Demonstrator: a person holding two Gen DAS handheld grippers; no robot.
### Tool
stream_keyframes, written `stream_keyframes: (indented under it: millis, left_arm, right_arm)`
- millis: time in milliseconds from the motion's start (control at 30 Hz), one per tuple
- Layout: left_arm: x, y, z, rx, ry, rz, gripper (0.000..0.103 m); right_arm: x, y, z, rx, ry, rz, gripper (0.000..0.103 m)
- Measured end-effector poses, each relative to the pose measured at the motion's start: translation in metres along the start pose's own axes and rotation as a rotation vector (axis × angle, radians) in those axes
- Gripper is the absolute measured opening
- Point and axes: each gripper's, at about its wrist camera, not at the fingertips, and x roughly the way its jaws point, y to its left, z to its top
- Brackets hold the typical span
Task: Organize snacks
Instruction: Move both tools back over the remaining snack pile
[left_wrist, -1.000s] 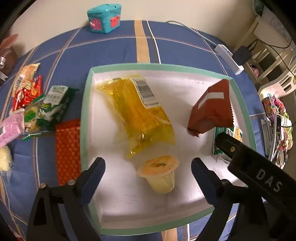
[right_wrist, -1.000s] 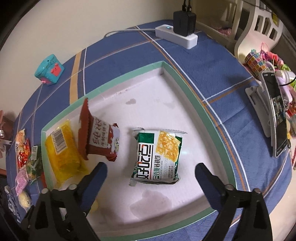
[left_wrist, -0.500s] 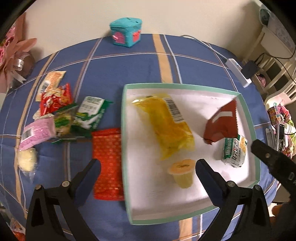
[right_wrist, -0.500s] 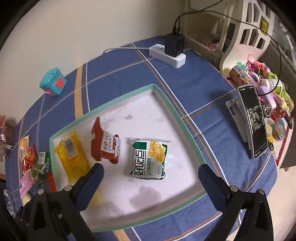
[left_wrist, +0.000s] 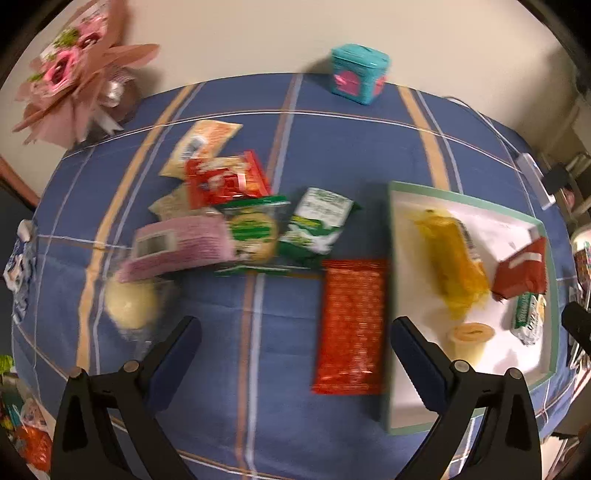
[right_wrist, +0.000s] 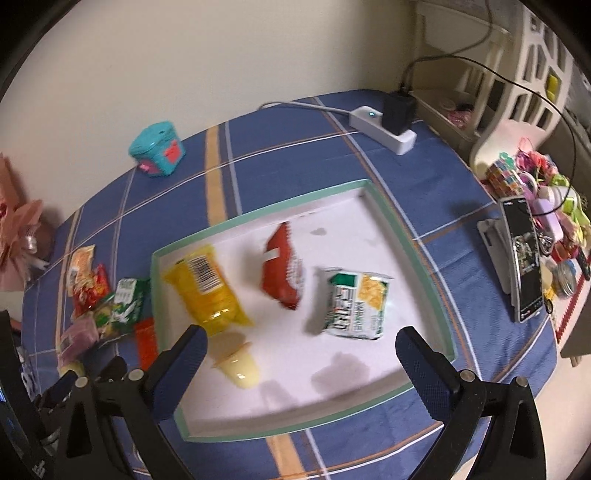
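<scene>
Blue-checked tablecloth (left_wrist: 288, 140) fills my left gripper's (left_wrist: 295, 347) view now, swung off the tray (left_wrist: 543, 236) toward the red packet (left_wrist: 351, 325); both grippers gape wide, holding nothing.

Both grippers hanging empty.
Left gripper (left_wrist: 295, 332) and right gripper (right_wrist: 301, 343) are showing jaws spread wide, gripping nothing.

Warm, dim indoor light falls from above, leaving soft shadows. Motion blur smears the snack packets (left_wrist: 236, 221), worst in the left wrist view. Fisheye distortion bows the surface (right_wrist: 424, 192) outward, with black vignetting toward 10 and 2 o'clock.
</scene>
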Motion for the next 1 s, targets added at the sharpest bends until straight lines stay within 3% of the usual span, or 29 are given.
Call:
stream_keyframes:
  millis: [733,1000]
  left_arm:
    - [-0.006,0.156,-0.006,-0.296,-0.020,0.100,0.102]
    - [0.007,0.176,-0.008,-0.327,0.013,0.098,0.102]
  right_arm:
    - [0.028,0.128,-0.035,-0.207,0.082,0.078,0.103]
    - [0.048,0.163,-0.049,-0.258,0.133,0.125,0.103]
